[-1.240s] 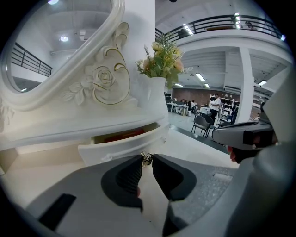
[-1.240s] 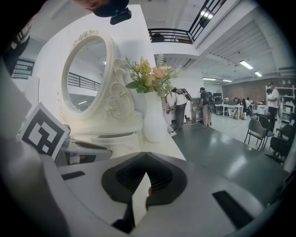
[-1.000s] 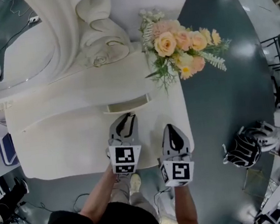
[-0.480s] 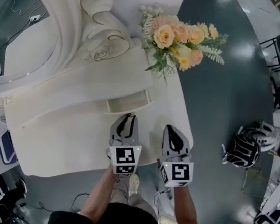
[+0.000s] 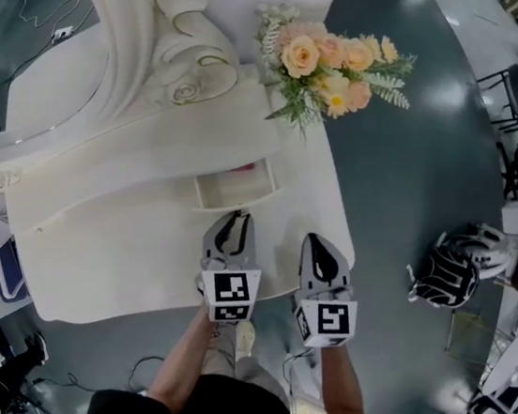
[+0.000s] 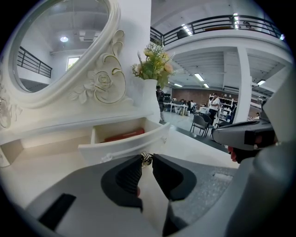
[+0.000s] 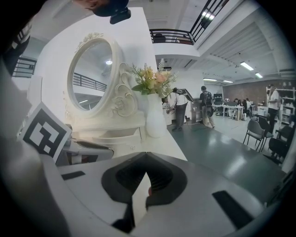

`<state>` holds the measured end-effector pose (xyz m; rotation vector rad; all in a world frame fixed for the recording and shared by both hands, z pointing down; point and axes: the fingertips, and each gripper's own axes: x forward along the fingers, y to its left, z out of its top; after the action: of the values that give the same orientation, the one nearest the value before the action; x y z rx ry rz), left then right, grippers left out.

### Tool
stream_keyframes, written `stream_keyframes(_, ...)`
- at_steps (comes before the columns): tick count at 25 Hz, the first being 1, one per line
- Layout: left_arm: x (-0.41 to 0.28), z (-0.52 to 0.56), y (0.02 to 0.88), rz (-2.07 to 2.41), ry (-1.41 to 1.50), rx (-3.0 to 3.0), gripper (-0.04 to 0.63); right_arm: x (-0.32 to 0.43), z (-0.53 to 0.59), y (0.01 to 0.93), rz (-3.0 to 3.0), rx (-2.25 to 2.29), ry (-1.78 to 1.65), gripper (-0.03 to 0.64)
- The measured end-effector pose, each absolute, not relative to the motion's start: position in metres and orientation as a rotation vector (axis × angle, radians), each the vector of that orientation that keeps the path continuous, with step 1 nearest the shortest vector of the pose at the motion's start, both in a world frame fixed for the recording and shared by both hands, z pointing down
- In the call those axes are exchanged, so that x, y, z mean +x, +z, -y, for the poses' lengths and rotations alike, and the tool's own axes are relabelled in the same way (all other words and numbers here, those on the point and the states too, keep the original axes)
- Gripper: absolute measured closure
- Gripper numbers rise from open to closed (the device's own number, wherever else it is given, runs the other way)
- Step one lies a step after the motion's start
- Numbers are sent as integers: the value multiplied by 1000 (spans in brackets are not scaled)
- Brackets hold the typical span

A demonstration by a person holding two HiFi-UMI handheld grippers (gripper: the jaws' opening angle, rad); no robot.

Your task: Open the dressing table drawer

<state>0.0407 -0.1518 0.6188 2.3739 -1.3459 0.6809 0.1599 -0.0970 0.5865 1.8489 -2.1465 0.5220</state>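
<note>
Drawer point(image 5: 234, 186), set in the far ledge of the surface point(image 5: 106, 269), has been drawn nearer than a second ago by the left gripper point(image 5: 231, 222) clenched on its knob point(image 6: 146, 158), so that a red item point(image 5: 242, 167) is exposed and the opening is judged nearly done, while the right gripper point(image 5: 314, 241) is kept closed and empty.

No legible words, brands, numbers or signs in any view. Only printed marks: black-and-white square markers point(image 5: 230, 296) on the cubes of the left gripper point(image 5: 231, 219) and right gripper point(image 5: 314, 239) (coded patterns, not letters).
</note>
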Motion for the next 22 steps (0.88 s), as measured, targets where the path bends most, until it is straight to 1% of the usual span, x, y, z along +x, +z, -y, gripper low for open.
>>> stream_keyframes(20,45,143,611,1373,660,2408,520,161,79,577,2135,1858,496,620)
stream_keyframes(21,46,141,610,1361,650,2419,504,160,79,575,2135,1860,493,620)
stream_keyframes(22,47,140,609,1346,643,2425,467,160,79,574,2136,1861,488,620)
